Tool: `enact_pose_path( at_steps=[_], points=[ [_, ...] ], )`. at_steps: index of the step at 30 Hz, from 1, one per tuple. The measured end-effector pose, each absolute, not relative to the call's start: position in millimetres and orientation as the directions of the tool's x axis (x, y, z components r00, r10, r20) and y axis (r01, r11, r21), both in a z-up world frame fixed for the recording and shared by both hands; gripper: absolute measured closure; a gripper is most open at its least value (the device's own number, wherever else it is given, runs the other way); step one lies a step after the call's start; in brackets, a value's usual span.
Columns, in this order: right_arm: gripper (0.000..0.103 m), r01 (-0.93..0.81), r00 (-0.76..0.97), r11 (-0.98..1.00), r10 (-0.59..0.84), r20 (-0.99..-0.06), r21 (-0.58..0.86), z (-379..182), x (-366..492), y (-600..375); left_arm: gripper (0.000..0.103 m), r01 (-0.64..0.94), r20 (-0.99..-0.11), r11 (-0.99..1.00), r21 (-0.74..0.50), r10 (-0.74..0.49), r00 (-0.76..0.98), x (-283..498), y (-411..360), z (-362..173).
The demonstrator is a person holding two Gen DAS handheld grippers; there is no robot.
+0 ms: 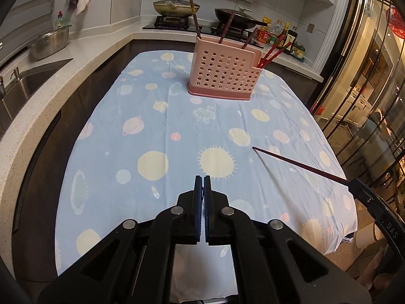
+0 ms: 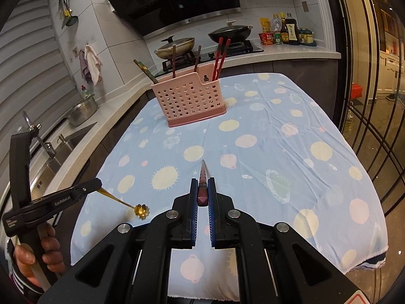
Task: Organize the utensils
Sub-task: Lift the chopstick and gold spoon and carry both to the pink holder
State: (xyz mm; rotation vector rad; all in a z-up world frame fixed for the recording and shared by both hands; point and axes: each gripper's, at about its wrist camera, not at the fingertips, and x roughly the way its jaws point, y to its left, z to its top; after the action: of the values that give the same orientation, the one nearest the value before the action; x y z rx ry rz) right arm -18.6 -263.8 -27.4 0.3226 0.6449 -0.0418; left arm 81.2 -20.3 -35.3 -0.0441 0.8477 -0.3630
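Both tools loaded above the worktop; pink utensil holder at the far end.

The left tool (image 2: pixel 97 186) pinches the handle of a gold spoon (image 2: pixel 141 210) with a flower-shaped bowl, which hangs just above the blue planet-print cloth (image 2: pixel 278 136) near its front left corner, well short of the pink utensil holder (image 2: pixel 188 98). In the left wrist view its pads appear pressed together with no spoon visible between them. The right tool (image 2: pixel 202 190) is clamped on a dark red chopstick (image 2: pixel 203 174), its tapered tip pointing toward the holder, well apart from it. The holder stands upright on the cloth and contains several chopsticks (image 2: pixel 220 58) and one long-handled utensil (image 2: pixel 145 72) leaning out of its left end.
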Motion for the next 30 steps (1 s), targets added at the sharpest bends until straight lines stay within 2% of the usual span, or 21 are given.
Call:
enact_pose_path(
  at_steps=[7, 13, 30],
  points=[
    [0.096, 0.131, 0.815, 0.947, 0.065, -0.575, 0.293, -14, -20, -268, 0.102, 0.290, -0.715, 0.942, -0.170, -0.321, 0.622, 83, -17, -19],
    [0.096, 0.112, 0.851, 0.950, 0.060, -0.521, 0.292, 16, -14, -272, 0.102, 0.315, -0.686, 0.938, -0.143, -0.323, 0.652, 90, -24, 9],
    [0.096, 0.062, 0.947, 0.949, 0.042, -0.318, 0.308, 115, 92, -308, 0.102, 0.367, -0.518, 0.925, -0.095, -0.361, 0.775, 178, -67, 118]
  ],
)
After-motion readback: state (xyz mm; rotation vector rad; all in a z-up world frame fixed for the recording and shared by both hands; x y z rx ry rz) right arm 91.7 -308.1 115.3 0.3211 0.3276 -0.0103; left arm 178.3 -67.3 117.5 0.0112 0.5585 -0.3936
